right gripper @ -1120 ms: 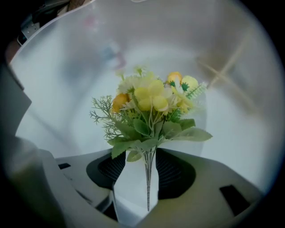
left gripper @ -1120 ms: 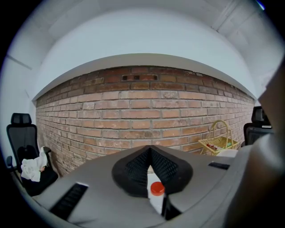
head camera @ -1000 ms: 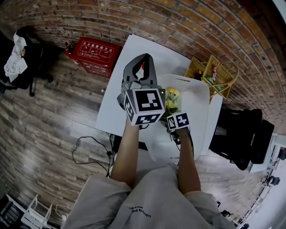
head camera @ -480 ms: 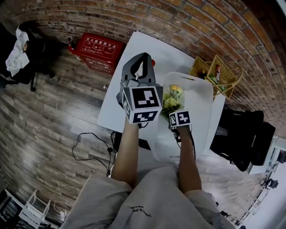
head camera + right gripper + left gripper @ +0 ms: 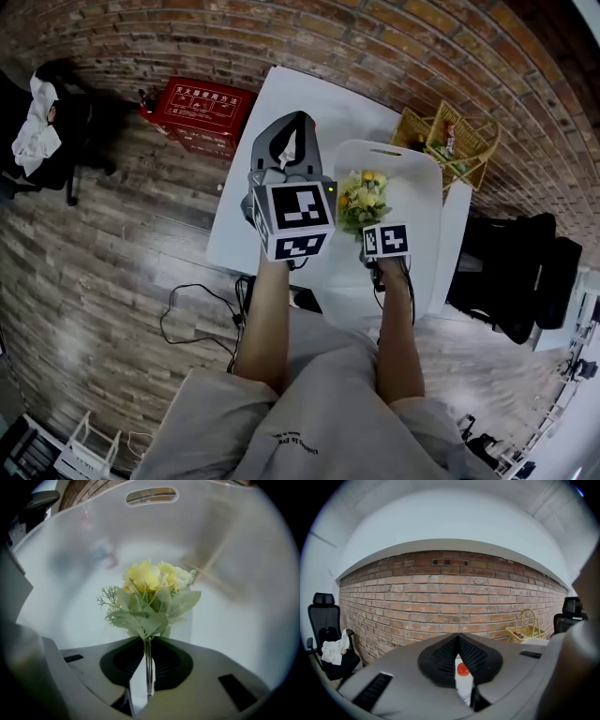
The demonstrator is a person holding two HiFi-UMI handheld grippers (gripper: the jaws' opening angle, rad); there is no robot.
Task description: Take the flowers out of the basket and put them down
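Note:
A small bunch of yellow flowers (image 5: 364, 199) with pale green leaves stands over the white plastic basket (image 5: 417, 173). My right gripper (image 5: 372, 223) points steeply down into the basket. Its jaws have just been closing and now pinch the thin stem (image 5: 148, 665), so the flowers (image 5: 151, 595) stand upright ahead of my right gripper (image 5: 147, 660), above the basket floor (image 5: 234, 620). My left gripper (image 5: 298, 127) is held higher and level, left of the basket. It is shut on a white bottle with a red cap (image 5: 462, 679), seen between the jaws of my left gripper (image 5: 458, 644).
The basket sits on a white table (image 5: 272, 206) by a brick wall. A yellow wire basket (image 5: 452, 142) with small items stands at the table's far right corner. A red box (image 5: 197, 108) lies on the wooden floor, and black chairs (image 5: 511, 272) stand to the right.
The right gripper's jaws have closed on the flower stem and it has risen a little, carrying the bunch up. The left gripper has stayed where it was.

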